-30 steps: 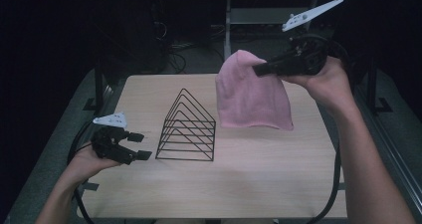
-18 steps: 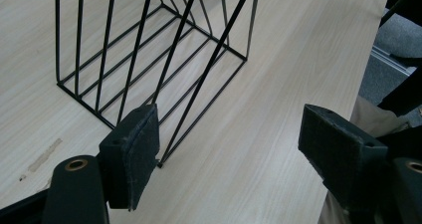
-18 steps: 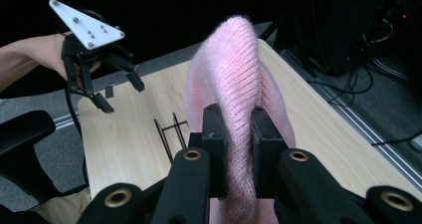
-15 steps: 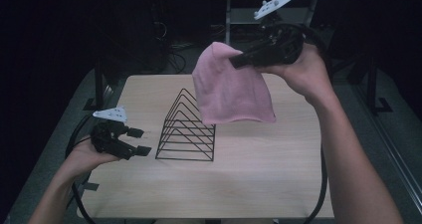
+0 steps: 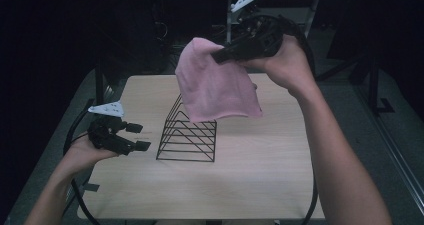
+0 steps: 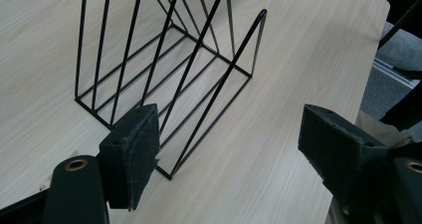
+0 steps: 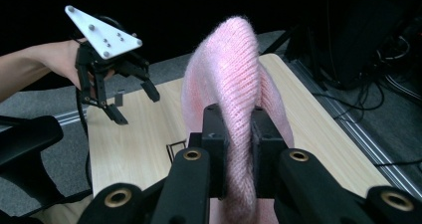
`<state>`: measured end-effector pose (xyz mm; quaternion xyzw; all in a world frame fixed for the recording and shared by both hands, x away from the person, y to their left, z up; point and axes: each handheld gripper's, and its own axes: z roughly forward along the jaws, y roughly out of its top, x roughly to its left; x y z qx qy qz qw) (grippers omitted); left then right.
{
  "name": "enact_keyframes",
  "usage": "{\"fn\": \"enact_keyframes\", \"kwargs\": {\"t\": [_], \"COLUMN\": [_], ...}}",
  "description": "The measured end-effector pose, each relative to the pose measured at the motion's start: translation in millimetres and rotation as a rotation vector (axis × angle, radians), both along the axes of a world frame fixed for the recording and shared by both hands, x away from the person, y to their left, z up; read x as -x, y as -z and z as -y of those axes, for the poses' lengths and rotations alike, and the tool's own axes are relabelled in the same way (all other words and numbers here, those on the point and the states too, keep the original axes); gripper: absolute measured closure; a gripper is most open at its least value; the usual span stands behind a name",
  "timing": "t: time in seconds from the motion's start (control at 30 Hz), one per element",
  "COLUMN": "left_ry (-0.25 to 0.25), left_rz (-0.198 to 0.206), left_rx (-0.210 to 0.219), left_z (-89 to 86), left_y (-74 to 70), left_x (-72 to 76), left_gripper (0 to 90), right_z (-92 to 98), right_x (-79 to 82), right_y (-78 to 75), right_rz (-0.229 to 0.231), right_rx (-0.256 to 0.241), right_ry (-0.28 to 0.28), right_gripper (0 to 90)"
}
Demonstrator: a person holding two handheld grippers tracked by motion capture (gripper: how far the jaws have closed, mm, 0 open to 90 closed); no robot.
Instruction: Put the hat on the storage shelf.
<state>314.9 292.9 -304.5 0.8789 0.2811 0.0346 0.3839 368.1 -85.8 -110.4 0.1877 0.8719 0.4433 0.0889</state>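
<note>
While clamped in right tongs (image 5: pixel 218 56), beanie (image 5: pixel 215 85) aloft.

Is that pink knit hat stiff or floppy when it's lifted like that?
Probably floppy: the pink hat sags from the right gripper. It looks light, a small pinch carrying it. The fuzzy knit likely grips the pads.

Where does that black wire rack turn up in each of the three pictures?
High view: the wire rack stands mid-table, partly behind the hanging pink hat.
Left gripper view: the rack spans the upper left, just beyond the left gripper.
Right gripper view: one rack corner peeks out left of the hat.
Shared landmark: the light wooden table.
</note>
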Motion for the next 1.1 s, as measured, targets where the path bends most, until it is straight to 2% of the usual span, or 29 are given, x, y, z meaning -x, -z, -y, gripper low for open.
{"fn": "enact_keyframes", "kwargs": {"t": [0.2, 0.3, 0.43, 0.57, 0.8, 0.93, 1.1], "left_ry": [-0.002, 0.000, 0.002, 0.007, 0.004, -0.002, -0.003], "left_rz": [-0.004, -0.003, -0.008, -0.003, -0.008, -0.005, -0.015], "left_rx": [0.007, 0.011, 0.044, 0.058, 0.151, 0.172, 0.195], "left_z": [-1.2, -2.0, -1.1, -1.4, -2.8, -3.0, -7.0], "left_y": [-0.6, -1.3, -3.5, -5.6, -10.8, -14.6, -14.9], "left_x": [-1.2, -2.6, -4.2, -8.4, -21.4, -25.2, -31.5], "left_gripper": [24.2, 24.2, 24.3, 24.3, 27.1, 31.3, 42.3], "right_z": [-17.4, -26.8, -38.6, -52.1, -74.2, -85.6, -97.4], "right_x": [-2.7, -2.8, -4.6, -6.2, -9.6, -10.1, -10.0], "right_y": [-2.9, -3.5, -1.9, 0.6, 4.5, 6.7, 8.2], "right_rz": [0.018, 0.011, 0.012, 0.012, 0.027, 0.020, 0.026], "right_rx": [0.005, 0.000, -0.003, -0.008, -0.010, -0.004, -0.005], "right_ry": [-0.037, -0.047, -0.062, -0.078, -0.117, -0.135, -0.158], "right_gripper": [80.2, 80.3, 80.2, 80.2, 80.2, 80.2, 80.2]}}
